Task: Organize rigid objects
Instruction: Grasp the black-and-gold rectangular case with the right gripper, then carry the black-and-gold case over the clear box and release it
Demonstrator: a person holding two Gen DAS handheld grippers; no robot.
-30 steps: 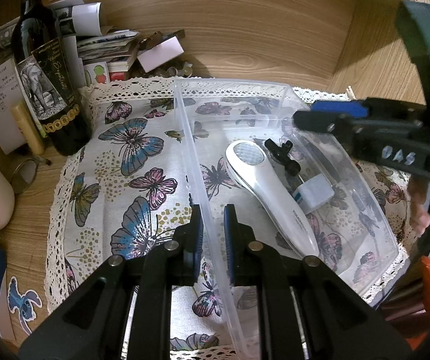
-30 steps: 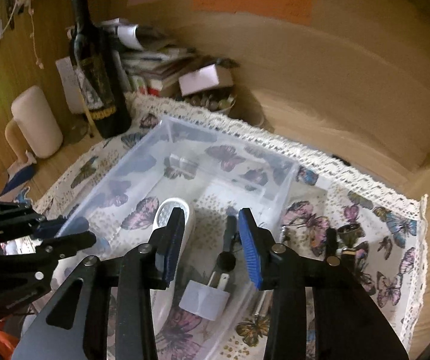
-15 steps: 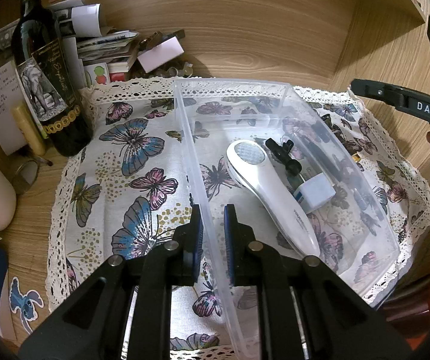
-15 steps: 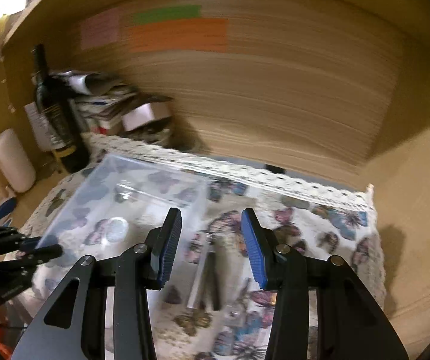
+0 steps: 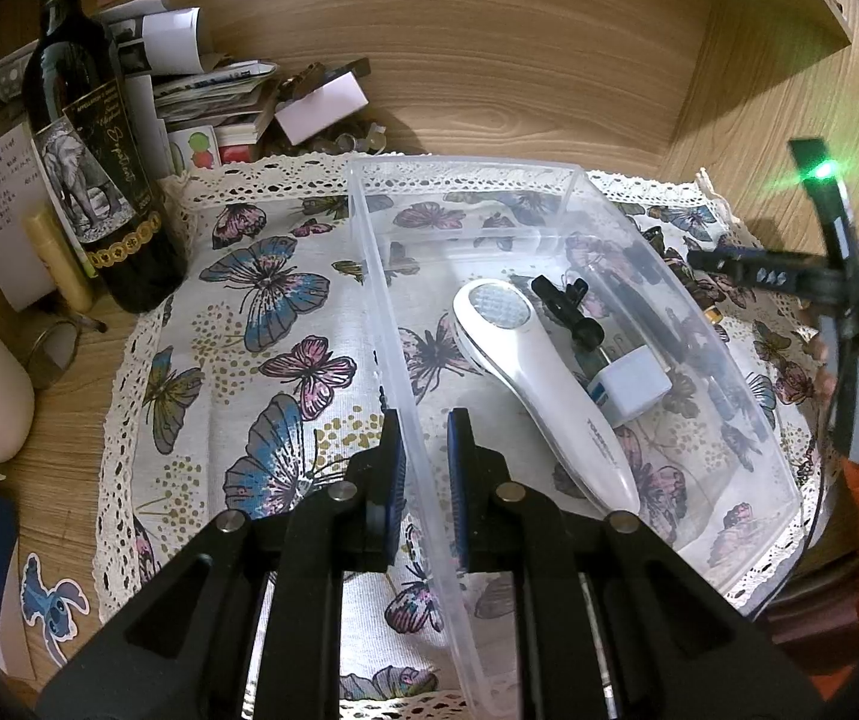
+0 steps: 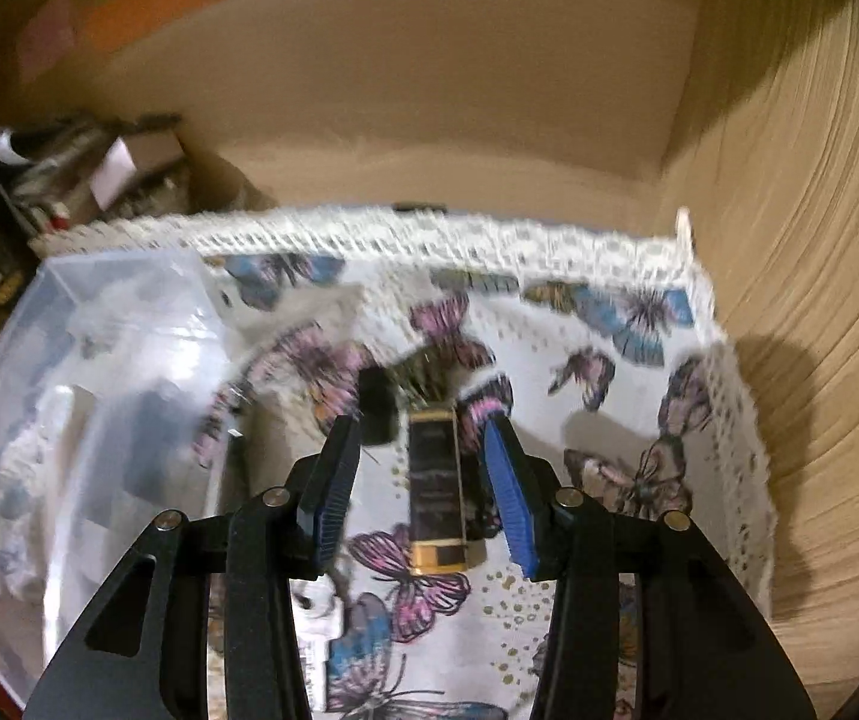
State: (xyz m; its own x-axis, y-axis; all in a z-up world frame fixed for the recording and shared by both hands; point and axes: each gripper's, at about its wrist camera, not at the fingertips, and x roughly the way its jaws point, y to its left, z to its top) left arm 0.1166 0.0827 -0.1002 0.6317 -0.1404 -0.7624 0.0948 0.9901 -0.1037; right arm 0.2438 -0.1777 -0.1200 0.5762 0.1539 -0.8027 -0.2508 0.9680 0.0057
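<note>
The black and gold box (image 6: 436, 492) lay flat on the butterfly cloth (image 6: 609, 360), just outside the clear bin (image 5: 549, 180), and I saw it lengthwise in the gap between my right gripper (image 6: 423, 492)'s fingers, whose pads stood apart on either side without pressing it; those jaws had just been opening. Inside the bin lay the white handheld device (image 5: 549, 384), a black clip (image 5: 567, 306) and a small white cube (image 5: 633, 384). My left gripper (image 5: 425, 468) was clamped on the bin's near wall, beside the dark bottle (image 5: 93, 168).
</note>
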